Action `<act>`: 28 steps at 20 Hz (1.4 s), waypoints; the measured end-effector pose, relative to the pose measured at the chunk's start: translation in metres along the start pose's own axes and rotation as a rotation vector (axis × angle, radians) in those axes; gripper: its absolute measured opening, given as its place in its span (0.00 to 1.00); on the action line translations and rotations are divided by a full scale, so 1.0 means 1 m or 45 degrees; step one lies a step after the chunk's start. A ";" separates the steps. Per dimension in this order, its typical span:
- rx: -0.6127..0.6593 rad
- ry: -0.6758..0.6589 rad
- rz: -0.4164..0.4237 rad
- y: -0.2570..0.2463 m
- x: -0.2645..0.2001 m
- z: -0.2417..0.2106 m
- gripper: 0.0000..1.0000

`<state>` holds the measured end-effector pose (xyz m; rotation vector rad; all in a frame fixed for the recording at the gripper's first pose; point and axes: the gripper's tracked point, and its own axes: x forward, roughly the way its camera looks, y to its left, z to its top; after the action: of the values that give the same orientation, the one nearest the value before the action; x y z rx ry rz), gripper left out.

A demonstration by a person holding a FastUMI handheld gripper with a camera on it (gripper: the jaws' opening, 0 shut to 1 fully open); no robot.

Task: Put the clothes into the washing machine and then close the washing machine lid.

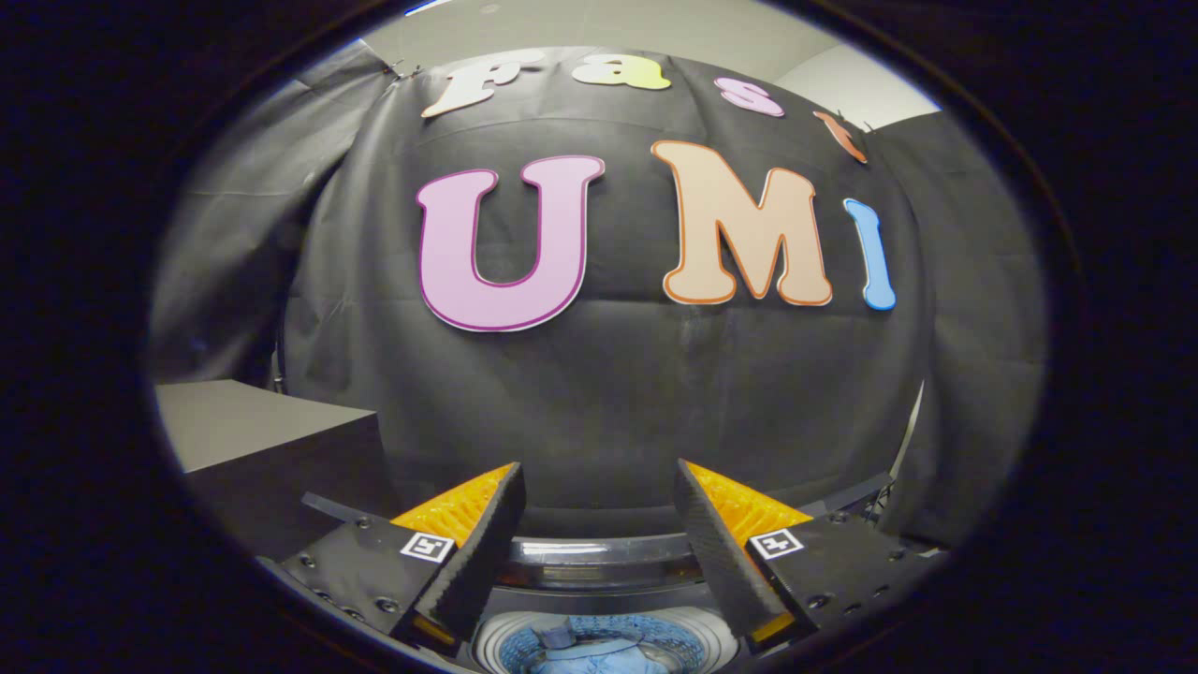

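Two-finger gripper (599,505) spread wide, nothing between the fingers, pointed at the black cloth wall (608,393). Bottom centre of frame: round top-loading washing machine drum (599,641), lid open, light blue clothes (590,652) inside, below the fingers. Grey box (253,421) at lower left.

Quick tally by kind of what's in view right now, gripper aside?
Washing machine: 1, drum open
Blue clothes in the drum: 1 bundle
Grey box beside the machine: 1
Total: 3
Gripper open, fingers apart above the drum, holding nothing.
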<state>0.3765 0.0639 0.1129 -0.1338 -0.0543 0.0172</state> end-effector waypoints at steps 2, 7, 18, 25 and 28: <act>-0.003 0.003 -0.002 -0.001 -0.002 -0.001 0.99; 0.002 -0.014 0.000 -0.002 -0.008 -0.002 0.99; -0.005 -0.029 -0.013 -0.004 -0.027 -0.011 0.99; -0.118 0.141 -0.042 -0.014 -0.036 -0.058 0.99; -0.163 0.094 0.010 -0.001 -0.048 -0.053 1.00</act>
<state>0.3311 0.0547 0.0578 -0.2627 0.0186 0.0166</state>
